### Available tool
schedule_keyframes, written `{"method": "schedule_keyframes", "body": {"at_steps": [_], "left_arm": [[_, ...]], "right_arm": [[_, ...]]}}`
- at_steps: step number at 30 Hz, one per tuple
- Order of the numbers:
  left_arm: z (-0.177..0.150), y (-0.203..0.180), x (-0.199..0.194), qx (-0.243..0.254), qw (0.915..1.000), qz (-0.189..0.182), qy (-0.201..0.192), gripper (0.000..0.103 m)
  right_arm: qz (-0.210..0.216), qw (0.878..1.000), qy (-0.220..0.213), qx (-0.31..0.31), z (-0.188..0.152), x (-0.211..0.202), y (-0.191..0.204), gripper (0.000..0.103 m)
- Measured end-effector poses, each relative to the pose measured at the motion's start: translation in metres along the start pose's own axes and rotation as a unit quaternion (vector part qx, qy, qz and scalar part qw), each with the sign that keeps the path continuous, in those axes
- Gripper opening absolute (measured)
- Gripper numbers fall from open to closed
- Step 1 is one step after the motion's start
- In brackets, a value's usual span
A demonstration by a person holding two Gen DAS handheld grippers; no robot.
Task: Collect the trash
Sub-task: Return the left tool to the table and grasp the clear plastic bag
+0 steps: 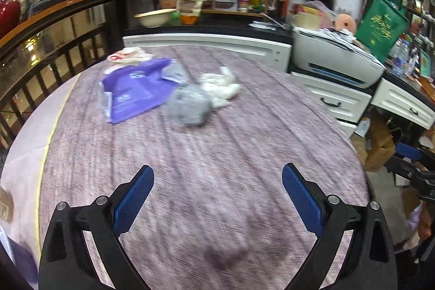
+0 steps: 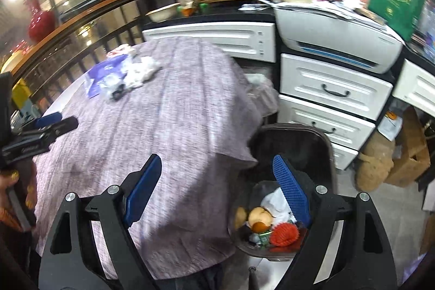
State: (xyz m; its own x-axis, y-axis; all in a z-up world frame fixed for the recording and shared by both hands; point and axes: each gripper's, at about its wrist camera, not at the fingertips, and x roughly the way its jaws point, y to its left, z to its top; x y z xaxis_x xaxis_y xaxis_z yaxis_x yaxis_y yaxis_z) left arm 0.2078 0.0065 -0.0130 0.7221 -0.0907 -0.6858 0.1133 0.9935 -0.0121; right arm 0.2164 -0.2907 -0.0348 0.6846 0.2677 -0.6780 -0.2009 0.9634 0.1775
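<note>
On the purple-grey tablecloth (image 1: 217, 154) lies a heap of trash at the far side: a purple plastic bag (image 1: 136, 91), a crumpled grey wrapper (image 1: 189, 108), a white tissue wad (image 1: 221, 84) and a white-red wrapper (image 1: 126, 56). My left gripper (image 1: 217, 181) hovers open over bare cloth, well short of the heap. My right gripper (image 2: 216, 175) is open with nothing in it, straddling the table's right edge above a dark trash bin (image 2: 288, 154) that holds fruit scraps, white paper and a red net. The heap (image 2: 122, 75) also shows far left in the right wrist view.
White drawers (image 2: 331, 91) and a printer (image 2: 339, 37) stand right of the table. A dark railing (image 1: 40, 64) runs along the left. A counter (image 1: 206, 23) with a bowl and clutter lies behind. Boxes (image 2: 407, 154) sit on the floor at right. A hand (image 2: 11, 181) holds the left gripper.
</note>
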Motion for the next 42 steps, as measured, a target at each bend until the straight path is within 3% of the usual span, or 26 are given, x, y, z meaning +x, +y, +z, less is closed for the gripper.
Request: {"method": "schedule_keyframes", "body": {"at_steps": [9, 13, 19, 20, 22, 23, 25, 28, 35, 42], "left_arm": [[0.024, 0.056, 0.035, -0.034, 0.9991, 0.014, 0.023, 0.093], [0.040, 0.057, 0.056, -0.041, 0.9986, -0.012, 0.031, 0.091], [0.062, 0.042, 0.092, -0.021, 0.9987, -0.022, 0.040, 0.088], [0.065, 0.040, 0.098, -0.018, 0.9986, -0.026, 0.043, 0.086], [0.065, 0.038, 0.104, -0.017, 0.9984, -0.025, 0.048, 0.064], [0.064, 0.039, 0.106, -0.021, 0.9981, -0.026, 0.052, 0.061], [0.062, 0.044, 0.106, -0.040, 0.9973, -0.038, 0.049, 0.052], [0.060, 0.049, 0.097, -0.051, 0.9976, -0.030, 0.036, 0.047], [0.062, 0.077, 0.055, -0.100, 0.9942, 0.011, -0.038, 0.047], [0.063, 0.095, 0.053, -0.124, 0.9909, 0.033, -0.042, 0.047]], "right_arm": [[0.017, 0.999, 0.003, -0.038, 0.016, 0.014, 0.035, 0.083], [0.018, 0.999, 0.007, -0.045, 0.025, 0.023, 0.042, 0.083], [0.015, 0.999, 0.016, -0.048, 0.035, 0.037, 0.047, 0.083], [0.013, 0.999, 0.018, -0.049, 0.036, 0.039, 0.047, 0.083], [0.012, 0.998, 0.021, -0.051, 0.038, 0.044, 0.050, 0.083], [0.011, 0.998, 0.021, -0.052, 0.040, 0.046, 0.051, 0.083], [0.012, 0.998, 0.018, -0.056, 0.047, 0.051, 0.055, 0.083], [0.021, 0.998, 0.017, -0.060, 0.058, 0.061, 0.064, 0.083], [0.072, 0.994, 0.039, -0.066, 0.096, 0.108, 0.107, 0.083], [0.058, 0.990, 0.066, -0.108, 0.130, 0.172, 0.158, 0.083]]}}
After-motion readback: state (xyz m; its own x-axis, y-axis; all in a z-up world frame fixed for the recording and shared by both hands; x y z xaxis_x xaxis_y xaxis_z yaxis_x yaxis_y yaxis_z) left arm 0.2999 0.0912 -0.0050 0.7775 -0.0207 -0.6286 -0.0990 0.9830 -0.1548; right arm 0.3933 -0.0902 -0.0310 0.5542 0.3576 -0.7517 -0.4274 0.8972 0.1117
